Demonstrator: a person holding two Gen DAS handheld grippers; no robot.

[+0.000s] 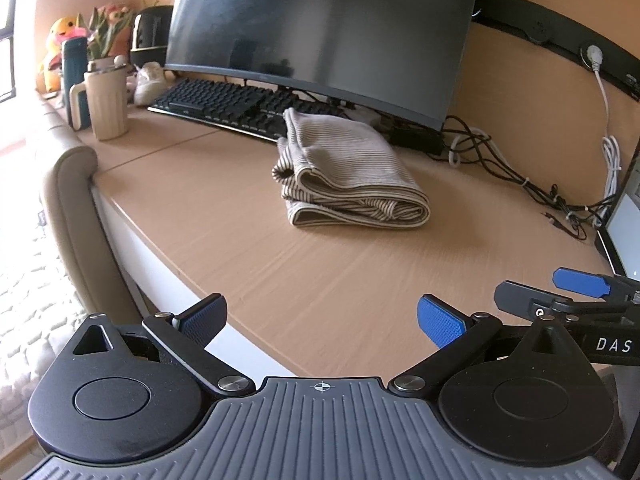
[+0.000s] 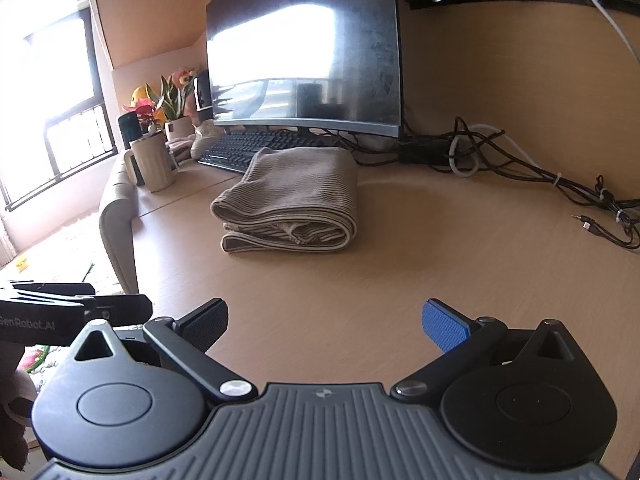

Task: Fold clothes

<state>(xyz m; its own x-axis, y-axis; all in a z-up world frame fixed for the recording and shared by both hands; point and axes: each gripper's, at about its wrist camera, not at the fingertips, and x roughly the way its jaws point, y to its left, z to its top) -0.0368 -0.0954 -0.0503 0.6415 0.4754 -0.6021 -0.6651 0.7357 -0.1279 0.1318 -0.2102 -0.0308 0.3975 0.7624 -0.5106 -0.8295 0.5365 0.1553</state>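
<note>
On the bench (image 1: 360,280), before the keyboard (image 1: 240,108): striped garment (image 1: 352,172), folded, untouched; left tongs (image 1: 320,320) and right tongs (image 2: 324,320) both spread wide, empty, well short; risk: a careless shove unrolls loose layers or snags cables (image 2: 560,184).

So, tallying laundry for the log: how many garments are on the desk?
1: a folded striped garment lying on the desk in front of the keyboard. None other shows, though the monitor hides some desk.

Light wood desk (image 1: 248,248). On it: folded striped cloth (image 1: 352,176), black keyboard (image 1: 224,104), monitor (image 1: 320,28), beige mug (image 1: 106,104), potted plant (image 2: 176,120), tangle of cables (image 1: 516,172).
</note>
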